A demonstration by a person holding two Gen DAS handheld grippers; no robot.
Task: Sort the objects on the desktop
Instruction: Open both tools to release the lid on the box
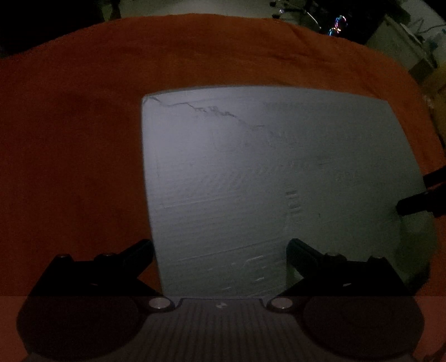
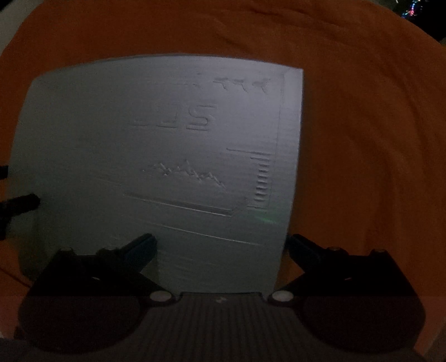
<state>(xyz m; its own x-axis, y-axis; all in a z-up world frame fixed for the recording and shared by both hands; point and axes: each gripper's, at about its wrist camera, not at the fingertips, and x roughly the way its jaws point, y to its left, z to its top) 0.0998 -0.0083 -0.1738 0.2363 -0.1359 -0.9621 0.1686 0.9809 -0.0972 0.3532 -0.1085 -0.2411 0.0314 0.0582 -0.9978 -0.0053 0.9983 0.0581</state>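
A flat pale grey board [image 1: 264,172] with raised lines and marks lies on an orange cloth [image 1: 69,139]. My left gripper [image 1: 220,250] hangs open over the board's near left part, with nothing between its fingers. In the right wrist view the same grey board [image 2: 156,139] shows embossed letters, a jagged line and a bar scale. My right gripper [image 2: 221,247] stands open over the board's near right edge, empty. The right gripper's dark fingertips [image 1: 412,204] poke in at the board's right side in the left wrist view. No other desktop object shows.
The orange cloth [image 2: 362,139] covers the table on all sides of the board. Beyond the cloth's far edge the room is dim, with coloured lights [image 1: 337,26] and pale furniture [image 1: 401,36] at the far right. The left gripper's fingertip [image 2: 22,203] shows at the left edge.
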